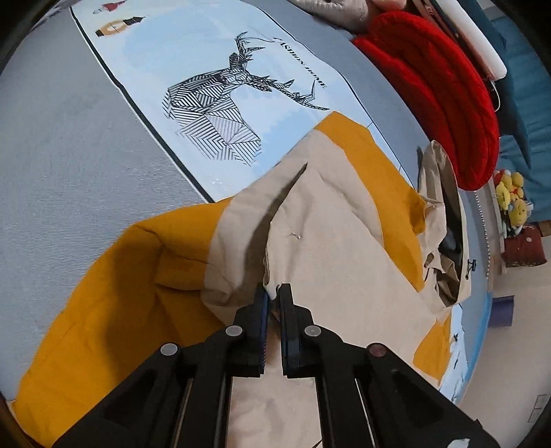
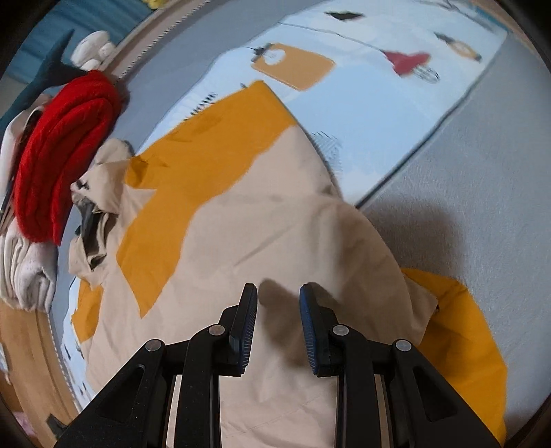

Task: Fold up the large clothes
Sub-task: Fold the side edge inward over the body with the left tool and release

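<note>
Beige-and-mustard jacket (image 1: pixel 344 241): left fingers (image 1: pixel 263 310) pinch its fold; right fingers (image 2: pixel 310 327) spread above.

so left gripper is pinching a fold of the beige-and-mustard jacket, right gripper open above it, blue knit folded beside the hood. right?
Not quite: the knit is red, as the right wrist view shows. The left gripper does pinch the jacket, and the right gripper is open above it.

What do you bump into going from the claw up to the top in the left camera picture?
Left claw → beige and yellow jacket → deer picture → little lighthouse drawing.
</note>
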`<state>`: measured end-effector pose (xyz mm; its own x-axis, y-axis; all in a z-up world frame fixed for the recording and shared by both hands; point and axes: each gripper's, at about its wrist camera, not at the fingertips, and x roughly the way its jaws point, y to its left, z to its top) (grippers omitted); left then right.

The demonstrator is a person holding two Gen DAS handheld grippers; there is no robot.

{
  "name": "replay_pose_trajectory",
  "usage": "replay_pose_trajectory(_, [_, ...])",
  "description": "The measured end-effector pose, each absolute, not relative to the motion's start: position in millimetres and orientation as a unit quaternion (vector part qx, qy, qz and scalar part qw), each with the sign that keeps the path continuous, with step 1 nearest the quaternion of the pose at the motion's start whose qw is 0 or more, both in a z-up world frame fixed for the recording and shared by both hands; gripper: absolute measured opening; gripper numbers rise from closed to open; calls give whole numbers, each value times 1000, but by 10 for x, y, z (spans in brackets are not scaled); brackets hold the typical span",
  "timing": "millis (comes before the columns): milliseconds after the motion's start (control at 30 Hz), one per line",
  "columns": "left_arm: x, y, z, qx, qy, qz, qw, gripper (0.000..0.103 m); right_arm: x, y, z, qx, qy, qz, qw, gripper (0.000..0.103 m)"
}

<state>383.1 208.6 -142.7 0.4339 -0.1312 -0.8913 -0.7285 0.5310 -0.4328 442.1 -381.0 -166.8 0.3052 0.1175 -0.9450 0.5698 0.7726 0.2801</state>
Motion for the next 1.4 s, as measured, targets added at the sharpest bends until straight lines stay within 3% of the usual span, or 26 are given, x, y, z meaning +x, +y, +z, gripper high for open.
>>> replay_pose_trajectory(133, [3759,2116,-1289,-388,484,265,738,12,4378,-3901,-1866,326,589,-165,721,26])
replay_pose_trajectory(300, [3874,2053,-1007,-333,453,241,791,12,4423,-3821,-1630,265,566,-188,758,27])
replay_pose_trajectory(433, [4031,1995,-1245,-357,494,184,771,13,4511,-3711,-1527,257,553,-146,779,27])
replay_pose_trajectory(567, [3922,2115,-1683,-409,537,217,705,12,4473,-3754,-1800,290,594,-144,736,27])
replay_pose_trajectory(867, [4023,1941,-1323,-343,508,205,763,14,4588,-3455,-1364,189,540,-102,814,27])
replay_pose_trajectory(1100, [4034,1917,-1204,-309,490,216,786,14,4606,-3449,-1614,181,589,-112,780,27])
replay_pose_trajectory(1200, [4120,1917,-1398,-328,519,195,765,16,4601,-3461,-1716,166,608,-120,767,27])
replay_pose_trajectory(1300, [4112,1946,-1655,-334,554,209,733,16,4590,-3455,-1716,161,610,-120,767,27])
replay_pose_trajectory(1400, [4141,1885,-1495,-303,540,216,755,16,4572,-3413,-1603,156,596,-115,779,27])
